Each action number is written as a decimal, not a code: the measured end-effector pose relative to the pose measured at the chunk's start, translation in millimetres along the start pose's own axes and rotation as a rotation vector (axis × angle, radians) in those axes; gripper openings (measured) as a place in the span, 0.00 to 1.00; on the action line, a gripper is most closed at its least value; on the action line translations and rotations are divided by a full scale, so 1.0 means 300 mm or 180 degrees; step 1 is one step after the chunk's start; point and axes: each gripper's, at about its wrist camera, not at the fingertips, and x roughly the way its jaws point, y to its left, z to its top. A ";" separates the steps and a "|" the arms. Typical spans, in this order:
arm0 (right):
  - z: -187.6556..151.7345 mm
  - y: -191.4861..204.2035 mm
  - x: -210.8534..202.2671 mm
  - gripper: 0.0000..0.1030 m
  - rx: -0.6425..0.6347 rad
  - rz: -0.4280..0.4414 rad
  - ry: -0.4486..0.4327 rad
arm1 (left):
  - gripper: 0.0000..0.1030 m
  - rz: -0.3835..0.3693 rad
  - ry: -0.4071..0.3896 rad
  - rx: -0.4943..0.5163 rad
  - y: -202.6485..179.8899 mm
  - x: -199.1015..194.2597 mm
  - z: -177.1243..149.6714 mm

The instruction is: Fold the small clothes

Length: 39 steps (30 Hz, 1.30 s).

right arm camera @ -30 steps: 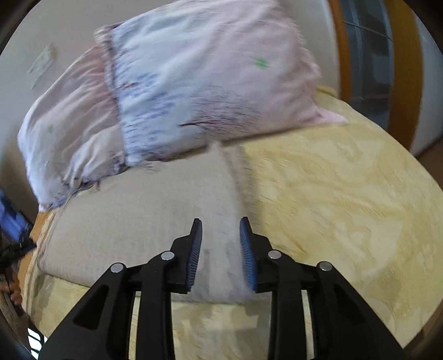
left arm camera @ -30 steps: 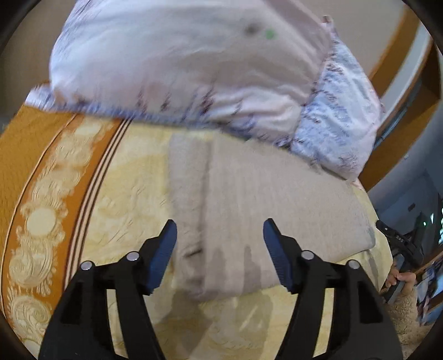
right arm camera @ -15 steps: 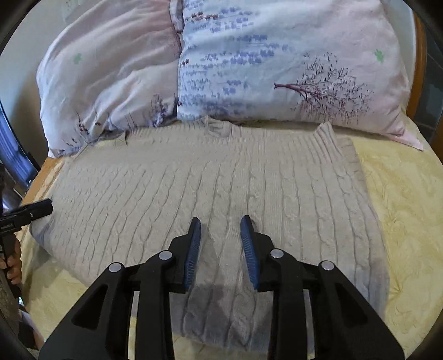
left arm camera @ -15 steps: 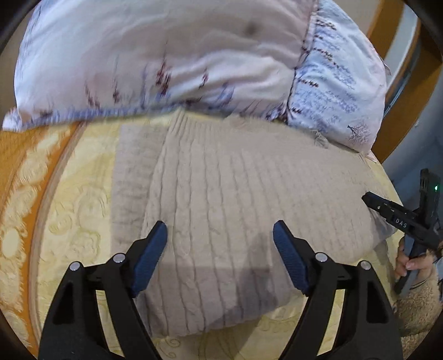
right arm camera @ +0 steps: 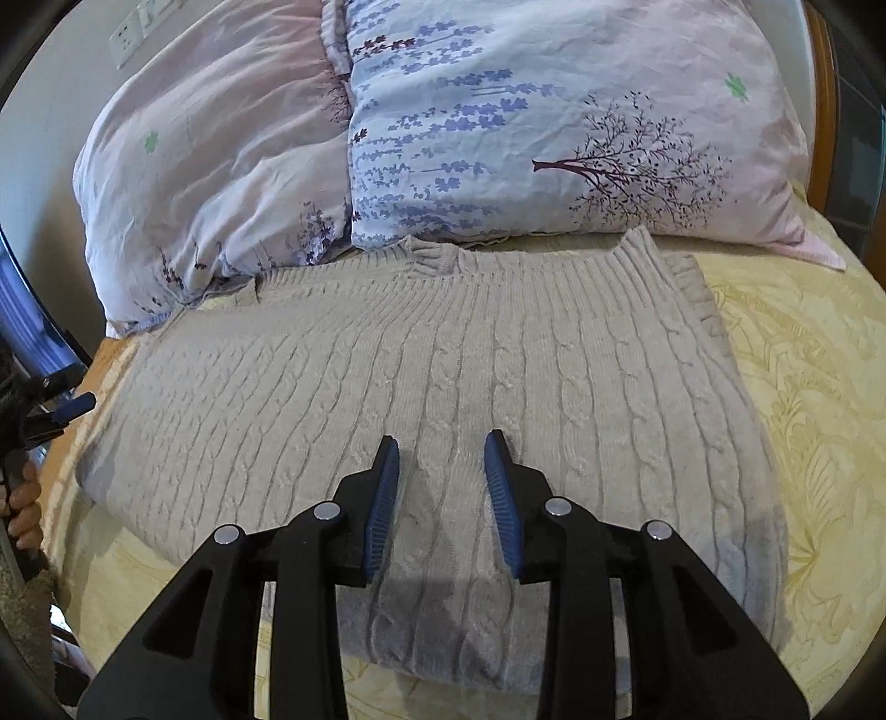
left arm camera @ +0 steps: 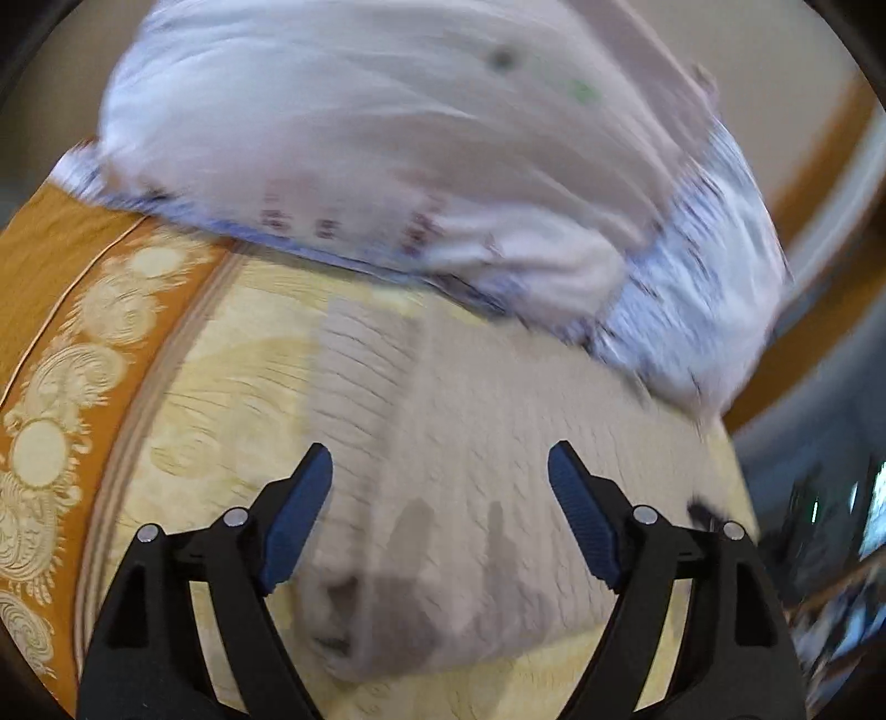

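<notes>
A beige cable-knit sweater (right arm camera: pixel 470 354) lies flat on the yellow bedspread (right arm camera: pixel 803 360), its collar toward the pillows. My right gripper (right arm camera: pixel 441 443) hovers over the sweater's near middle, jaws partly open and empty. In the blurred left wrist view the sweater (left arm camera: pixel 498 471) lies with a folded edge at its left. My left gripper (left arm camera: pixel 440 459) is wide open and empty above that end of the sweater. The left gripper also shows in the right wrist view (right arm camera: pixel 61 412) at the far left edge, held by a hand.
Two floral pillows (right arm camera: pixel 526 122) (right arm camera: pixel 221 166) lean against the wall just behind the sweater. An orange patterned border (left arm camera: pixel 61 354) runs along the bed's left side. A wooden headboard post (right arm camera: pixel 819 99) stands at the right. A wall socket (right arm camera: pixel 130 33) sits upper left.
The left gripper swung left and its view blurred, now over the sweater's left end. The right gripper stayed over the sweater's middle and closed in slightly.
</notes>
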 end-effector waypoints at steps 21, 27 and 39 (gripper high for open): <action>0.001 0.039 -0.001 0.57 -0.0087 0.0066 -0.0031 | 0.59 -0.0320 0.0351 -0.0797 0.104 0.164 0.042; 0.004 0.044 0.003 0.59 -0.0092 0.0069 -0.0043 | 0.49 -0.0310 0.0413 -0.0805 0.082 0.180 0.033; 0.028 -0.021 -0.081 0.60 0.0239 0.0347 -0.0233 | 0.21 -0.0503 0.0293 -0.0738 -0.048 0.135 0.065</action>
